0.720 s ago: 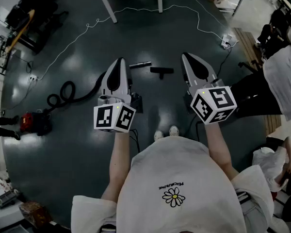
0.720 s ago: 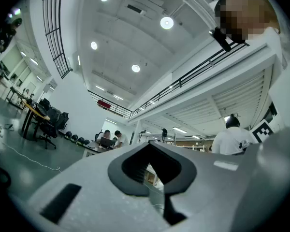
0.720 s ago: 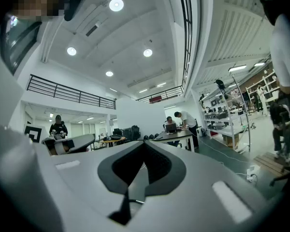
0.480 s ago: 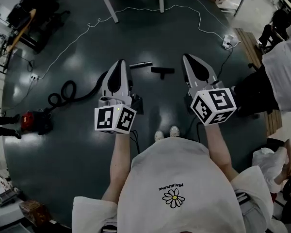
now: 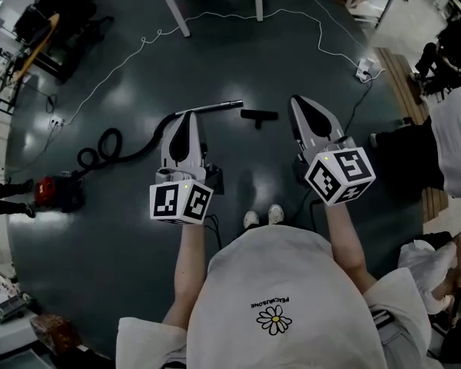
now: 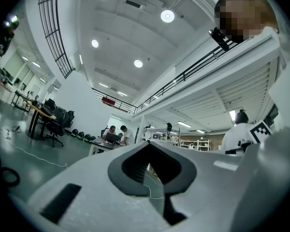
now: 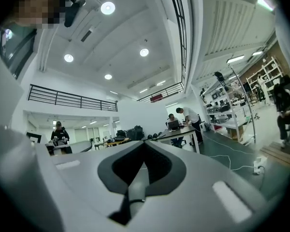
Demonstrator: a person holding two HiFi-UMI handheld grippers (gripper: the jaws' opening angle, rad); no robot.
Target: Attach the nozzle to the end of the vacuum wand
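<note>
In the head view the silver vacuum wand (image 5: pixel 217 106) lies on the dark floor, its free end pointing right. The black nozzle (image 5: pixel 259 115) lies a short way to the right of that end, apart from it. My left gripper (image 5: pixel 190 116) hangs in the air over the wand's near part, jaws shut and empty. My right gripper (image 5: pixel 298 101) hangs just right of the nozzle, also shut with nothing in it. In the left gripper view the left gripper (image 6: pixel 147 144) shows its tips together, and in the right gripper view the right gripper (image 7: pixel 144 143) does the same.
A black hose (image 5: pixel 111 148) curls from the wand to a red vacuum body (image 5: pixel 58 191) at the left. A white cable (image 5: pixel 215 14) runs across the floor to a power strip (image 5: pixel 363 73). White table legs (image 5: pixel 175 10) stand at the back. A bystander (image 5: pixel 446 141) is at the right.
Both grippers stay shut and sit slightly lower in the head view. More of the wand now shows past the left gripper. The bystander at the right has shifted rightward.
</note>
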